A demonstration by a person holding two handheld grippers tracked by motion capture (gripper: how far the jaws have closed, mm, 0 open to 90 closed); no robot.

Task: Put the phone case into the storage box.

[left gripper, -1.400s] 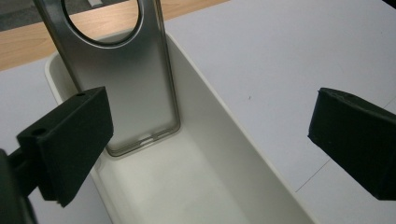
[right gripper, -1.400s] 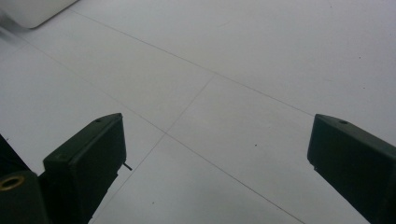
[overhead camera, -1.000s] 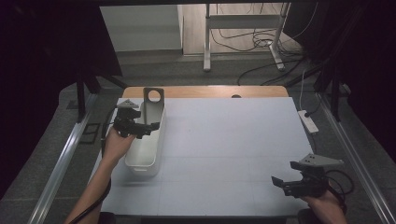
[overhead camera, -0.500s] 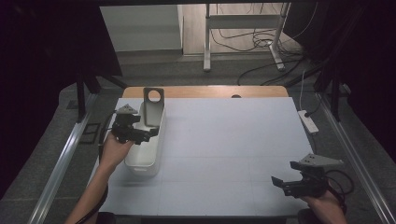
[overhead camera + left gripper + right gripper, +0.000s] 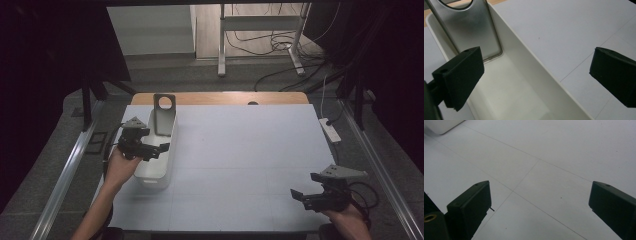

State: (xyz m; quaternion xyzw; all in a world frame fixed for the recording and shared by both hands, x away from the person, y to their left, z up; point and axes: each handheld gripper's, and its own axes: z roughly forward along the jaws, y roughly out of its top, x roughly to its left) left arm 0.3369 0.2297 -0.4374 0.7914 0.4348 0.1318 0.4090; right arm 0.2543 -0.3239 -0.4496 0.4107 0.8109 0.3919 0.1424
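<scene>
Left gripper (image 5: 159, 148) hovers over the white bin (image 5: 169, 150), jaws spread wide and straddling its right wall — one jaw inside the tub, one outside over the table (image 5: 250, 150). Likely lining up to pinch that wall and shift the bin. Metal plate (image 5: 471, 32) with a round hole leans upright at the bin's far end, just ahead of the jaws, untouched. Right gripper (image 5: 304, 189) wide open too, holding nothing, parked low over bare table well away from the bin — apparently idle.

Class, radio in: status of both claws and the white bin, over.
Left claw open, over the long white plastic bin. Grey metal plate with round hole leans at the bin's far end. Right claw open above bare table; nothing in the way.
</scene>
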